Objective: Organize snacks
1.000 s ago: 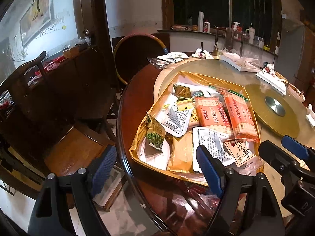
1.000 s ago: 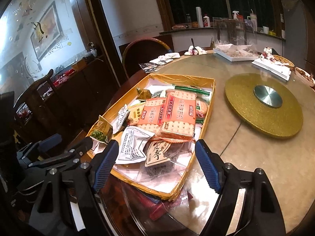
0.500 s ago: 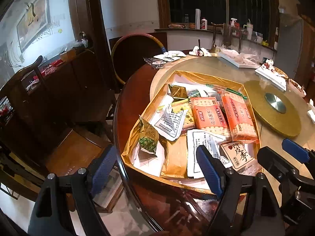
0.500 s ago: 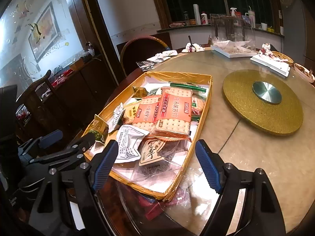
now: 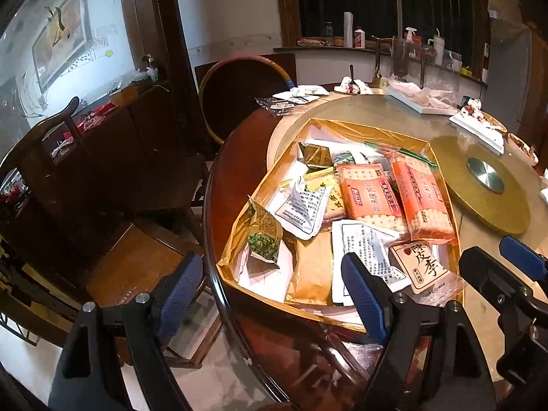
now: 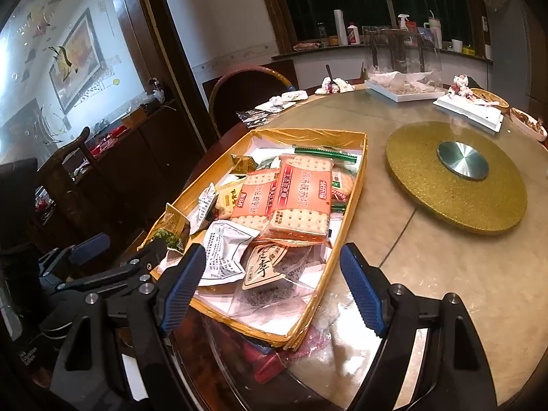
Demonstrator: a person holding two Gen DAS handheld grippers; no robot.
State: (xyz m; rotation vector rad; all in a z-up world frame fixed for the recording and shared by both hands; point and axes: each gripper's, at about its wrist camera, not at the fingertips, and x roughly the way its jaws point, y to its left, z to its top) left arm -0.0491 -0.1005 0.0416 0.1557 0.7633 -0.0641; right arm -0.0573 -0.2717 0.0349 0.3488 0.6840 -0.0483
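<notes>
Two tools — left tool and right tool — are hovering agape, empty, near the gold box; snack packets are lying jumbled inside, awaiting sorting.

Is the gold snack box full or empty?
Full: the gold box holds heaped packets, with two orange cracker packs lying on top.
</notes>
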